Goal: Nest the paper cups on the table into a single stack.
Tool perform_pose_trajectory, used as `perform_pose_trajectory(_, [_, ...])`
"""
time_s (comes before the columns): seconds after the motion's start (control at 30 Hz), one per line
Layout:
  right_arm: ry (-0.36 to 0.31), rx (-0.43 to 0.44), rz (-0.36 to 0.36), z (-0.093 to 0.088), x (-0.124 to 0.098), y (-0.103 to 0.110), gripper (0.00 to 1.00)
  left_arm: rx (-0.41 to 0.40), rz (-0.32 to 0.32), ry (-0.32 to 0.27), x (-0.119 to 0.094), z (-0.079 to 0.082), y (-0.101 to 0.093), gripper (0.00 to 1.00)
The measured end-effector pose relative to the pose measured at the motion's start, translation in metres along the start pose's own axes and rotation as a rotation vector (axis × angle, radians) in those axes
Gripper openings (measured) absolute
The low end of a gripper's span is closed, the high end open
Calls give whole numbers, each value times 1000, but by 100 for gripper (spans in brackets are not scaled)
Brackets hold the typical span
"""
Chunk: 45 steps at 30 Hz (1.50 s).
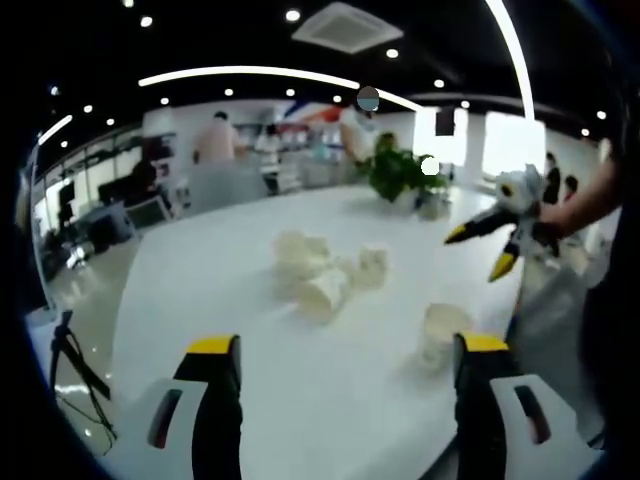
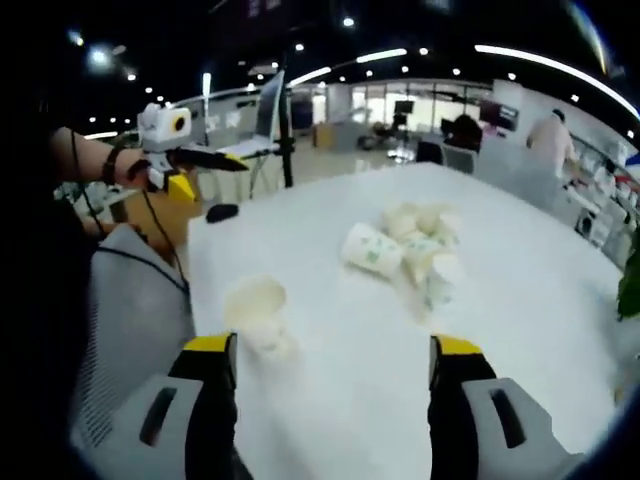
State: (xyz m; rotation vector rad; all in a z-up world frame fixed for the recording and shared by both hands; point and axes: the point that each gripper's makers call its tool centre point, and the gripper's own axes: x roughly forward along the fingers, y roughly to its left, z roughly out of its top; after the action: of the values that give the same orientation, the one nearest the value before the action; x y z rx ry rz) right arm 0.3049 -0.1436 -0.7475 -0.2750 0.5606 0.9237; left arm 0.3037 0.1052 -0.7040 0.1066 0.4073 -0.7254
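Note:
Several white paper cups (image 1: 325,272) lie tumbled in a loose heap at the middle of the white table (image 1: 250,400). One more cup (image 1: 443,330) stands upright apart from the heap, near my right jaw. My left gripper (image 1: 348,345) is open and holds nothing, a short way before the heap. The right gripper (image 1: 475,255) hangs above the table at the right, jaws apart. In the right gripper view the heap (image 2: 410,245) lies ahead and the lone cup (image 2: 257,305) stands just beyond the left jaw of my open right gripper (image 2: 333,345). The left gripper (image 2: 210,175) hovers at the left, open.
A potted plant (image 1: 400,172) stands at the table's far end. A small black object (image 2: 222,212) lies near a table corner. A grey mesh chair back (image 2: 130,300) sits by the near edge. A tripod (image 1: 75,355) stands on the floor at the left. People stand in the background.

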Motion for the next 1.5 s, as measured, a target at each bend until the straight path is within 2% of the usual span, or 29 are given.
perform_pose_trajectory(0.33, [6, -6, -44, -6, 1, -6, 88, -6, -2, 1, 0, -1, -1, 87])
perform_pose_trajectory(0.47, [7, -5, -68, -10, 2, -8, 100, -11, -1, 1, 0, -2, -1, 87])
perform_pose_trajectory(0.73, [-11, 6, -85, -8, -3, -12, 100, -29, 2, -7, 1, 0, -3, 87])
perform_pose_trajectory(1.1, [-56, 19, -171, 2, -14, -37, 100, -36, -9, -8, 11, 5, -6, 87])
perform_pose_trajectory(1.5, [-60, 14, -182, 1, -14, -38, 100, -53, -29, -2, 26, 6, -4, 85])
